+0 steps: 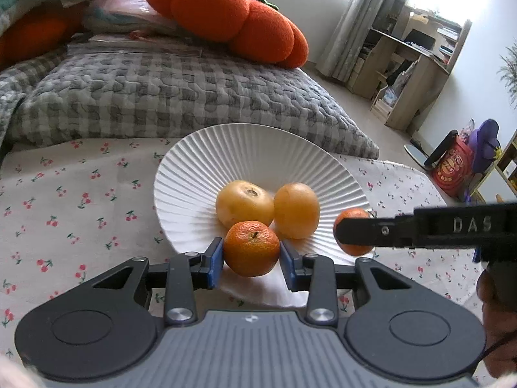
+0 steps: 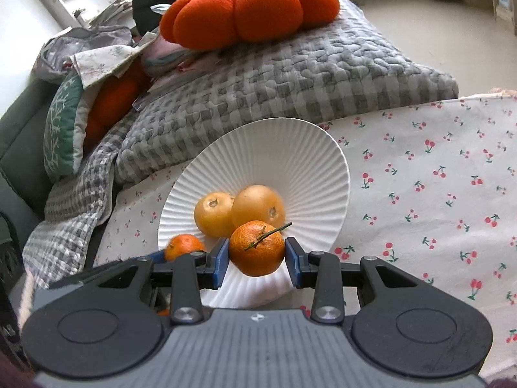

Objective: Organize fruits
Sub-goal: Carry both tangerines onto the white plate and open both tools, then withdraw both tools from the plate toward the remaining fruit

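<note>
Stemmed mandarin (image 2: pixel 257 248), stalk angled up-right, clamped in right hand-held gripper (image 2: pixel 257 257).

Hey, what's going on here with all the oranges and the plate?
A person is sorting fruit with a handheld gripper in each hand. The left gripper is shut on a small mandarin, and the right gripper is shut on a stemmed mandarin, both held at the near edge of the white ribbed plate. Two yellow fruits already sit in the plate, which rests on a cherry-print cloth.

Black claw (image 1: pixel 251 255), blue pads (image 1: pixel 217 258), silver screws.
</note>
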The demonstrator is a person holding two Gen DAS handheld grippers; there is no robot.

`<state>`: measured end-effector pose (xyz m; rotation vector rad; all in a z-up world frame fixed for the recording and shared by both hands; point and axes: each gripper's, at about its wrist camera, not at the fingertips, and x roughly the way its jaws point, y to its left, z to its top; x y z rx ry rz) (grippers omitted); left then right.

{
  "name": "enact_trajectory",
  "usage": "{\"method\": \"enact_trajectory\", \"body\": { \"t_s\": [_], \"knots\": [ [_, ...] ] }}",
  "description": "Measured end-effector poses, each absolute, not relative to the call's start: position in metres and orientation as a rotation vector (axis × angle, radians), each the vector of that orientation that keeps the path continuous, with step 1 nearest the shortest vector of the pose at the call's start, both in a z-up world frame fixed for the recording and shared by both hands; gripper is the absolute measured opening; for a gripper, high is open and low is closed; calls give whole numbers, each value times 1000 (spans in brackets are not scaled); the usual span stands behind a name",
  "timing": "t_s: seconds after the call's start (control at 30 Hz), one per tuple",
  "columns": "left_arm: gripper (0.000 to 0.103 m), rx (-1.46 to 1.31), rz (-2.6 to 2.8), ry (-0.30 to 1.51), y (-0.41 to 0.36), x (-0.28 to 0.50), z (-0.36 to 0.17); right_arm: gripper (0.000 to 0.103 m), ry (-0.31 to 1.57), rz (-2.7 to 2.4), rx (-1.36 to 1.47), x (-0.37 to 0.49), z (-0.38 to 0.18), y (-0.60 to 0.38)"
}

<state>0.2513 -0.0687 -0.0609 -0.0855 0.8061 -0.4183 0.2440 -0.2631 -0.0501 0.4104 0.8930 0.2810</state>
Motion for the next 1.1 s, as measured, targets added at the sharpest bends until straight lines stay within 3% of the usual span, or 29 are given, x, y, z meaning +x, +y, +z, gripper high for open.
{"method": "enact_trajectory", "body": {
  "t_s": [0.6,1.1],
  "knots": [
    [33,-93,-427,775,-59,256,-57,36,908,325,646,248,-74,-267],
    [34,-233,-379,755,-1,228,-26,37,843,286,587,234,-54,-265]
  ]
}}
